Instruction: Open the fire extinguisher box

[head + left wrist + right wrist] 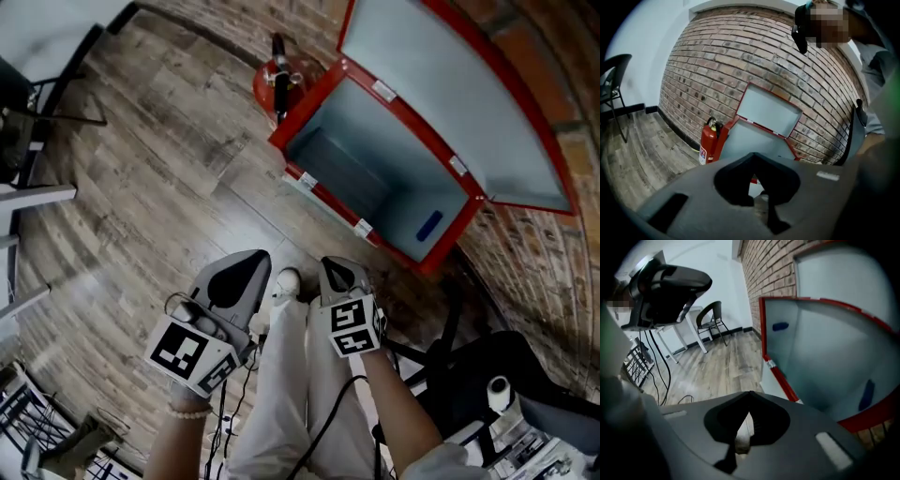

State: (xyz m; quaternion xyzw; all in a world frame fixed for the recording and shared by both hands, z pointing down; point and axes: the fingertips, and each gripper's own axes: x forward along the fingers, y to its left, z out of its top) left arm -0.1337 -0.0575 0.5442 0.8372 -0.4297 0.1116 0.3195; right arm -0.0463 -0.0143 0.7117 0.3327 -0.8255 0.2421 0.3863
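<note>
Fire extinguisher box (375, 178) stood far right with its lid (450, 94) raised; left gripper (246, 267) and right gripper (336, 272) hung nearer, both closed, empty.

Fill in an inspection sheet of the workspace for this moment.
Surface: wood-plank floor.
Job's things: fire extinguisher box open, lid leaning back against the brick wall; interior looks empty; red extinguisher stands beside it.
Clutter: wire rack off to the side.
Grippers: left gripper and right gripper both shut, nothing held, apart from the box.
Cables: black cables trail down to the floor.
Surroundings: black chair by the white wall.
</note>
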